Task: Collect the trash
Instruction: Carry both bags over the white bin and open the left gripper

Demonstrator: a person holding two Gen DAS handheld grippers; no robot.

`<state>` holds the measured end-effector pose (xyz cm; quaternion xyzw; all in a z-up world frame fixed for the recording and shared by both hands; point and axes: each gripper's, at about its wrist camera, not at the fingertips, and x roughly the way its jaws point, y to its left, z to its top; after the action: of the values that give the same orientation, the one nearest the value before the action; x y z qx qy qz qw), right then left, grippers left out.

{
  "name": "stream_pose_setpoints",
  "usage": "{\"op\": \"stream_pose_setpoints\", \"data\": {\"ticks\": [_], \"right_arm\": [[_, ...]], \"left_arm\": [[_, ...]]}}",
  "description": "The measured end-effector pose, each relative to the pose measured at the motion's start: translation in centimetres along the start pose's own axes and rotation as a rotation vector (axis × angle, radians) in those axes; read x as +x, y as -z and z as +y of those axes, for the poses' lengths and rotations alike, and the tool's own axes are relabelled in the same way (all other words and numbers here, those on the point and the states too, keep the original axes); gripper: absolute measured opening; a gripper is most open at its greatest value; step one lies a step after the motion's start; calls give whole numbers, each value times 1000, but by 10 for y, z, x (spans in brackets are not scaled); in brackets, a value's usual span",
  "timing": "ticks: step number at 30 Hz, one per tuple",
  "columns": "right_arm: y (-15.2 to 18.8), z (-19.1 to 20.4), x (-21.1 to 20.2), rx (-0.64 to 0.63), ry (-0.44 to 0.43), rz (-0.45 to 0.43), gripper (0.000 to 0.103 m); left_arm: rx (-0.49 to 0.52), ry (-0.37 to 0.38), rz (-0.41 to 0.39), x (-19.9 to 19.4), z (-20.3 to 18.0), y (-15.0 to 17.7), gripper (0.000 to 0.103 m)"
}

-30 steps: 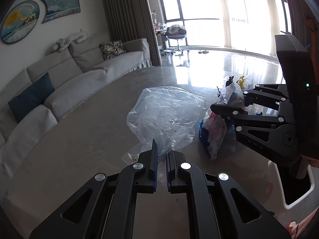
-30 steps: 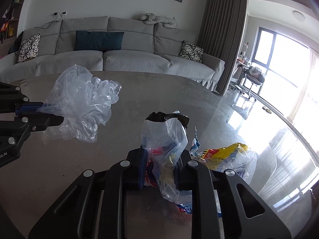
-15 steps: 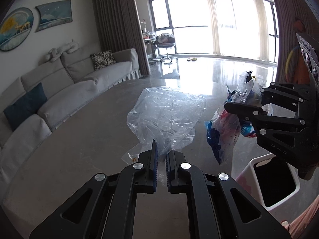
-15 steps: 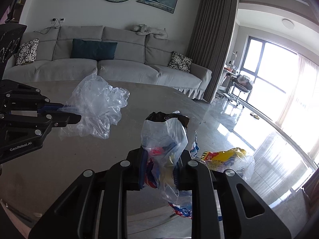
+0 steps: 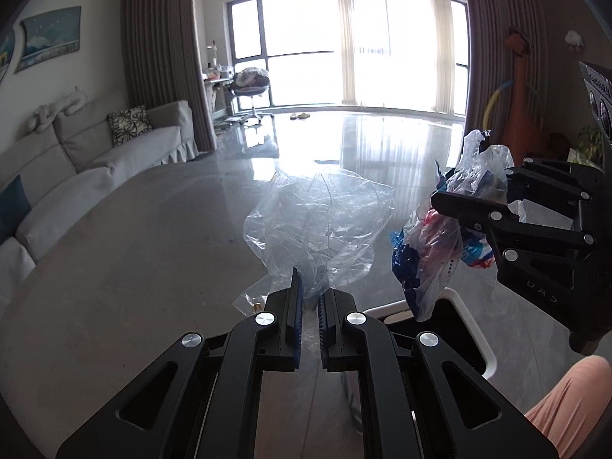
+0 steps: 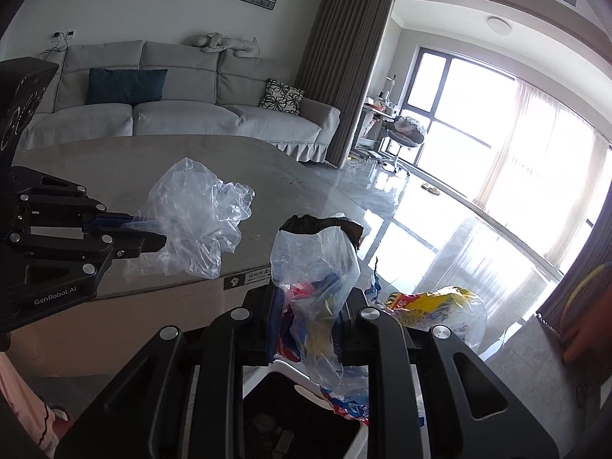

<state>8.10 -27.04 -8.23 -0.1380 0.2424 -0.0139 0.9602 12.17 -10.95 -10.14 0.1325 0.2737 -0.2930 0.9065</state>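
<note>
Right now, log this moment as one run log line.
left gripper: shut on clear plastic bag | right gripper: shut on bag of wrappers | white bin: below both | stage: carrying trash to bin

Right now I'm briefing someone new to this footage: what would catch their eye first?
Two grippers, each clamped on plastic: the left gripper holds an empty clear bag above the table, and the right gripper holds a bag of trash stuffed with colourful wrappers. Below the right one gapes a white-rimmed bin with a dark inside. Behind, a bright window glares off the glossy floor.
</note>
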Motion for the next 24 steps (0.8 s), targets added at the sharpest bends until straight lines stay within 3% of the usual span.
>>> {"op": "stream_pose_setpoints", "data": {"ticks": [12,20,22,23,24], "right_arm": [[71,-57,-31,80,115,76,23],[101,-85,-39,116,175,111,23],[103,-88,-38,128,183,120,23],[101,-87,-37,133,186,120,23],[102,-89,-37,137,185,122,23]], "left_arm": [[76,132,96,42,-105,22,8],[107,198,188,72,-149,39,9],[109,230,228,83,-155,39,15],[115,231,247,86,-157,40,28],[119,218,247,87,-158,42,50]]}}
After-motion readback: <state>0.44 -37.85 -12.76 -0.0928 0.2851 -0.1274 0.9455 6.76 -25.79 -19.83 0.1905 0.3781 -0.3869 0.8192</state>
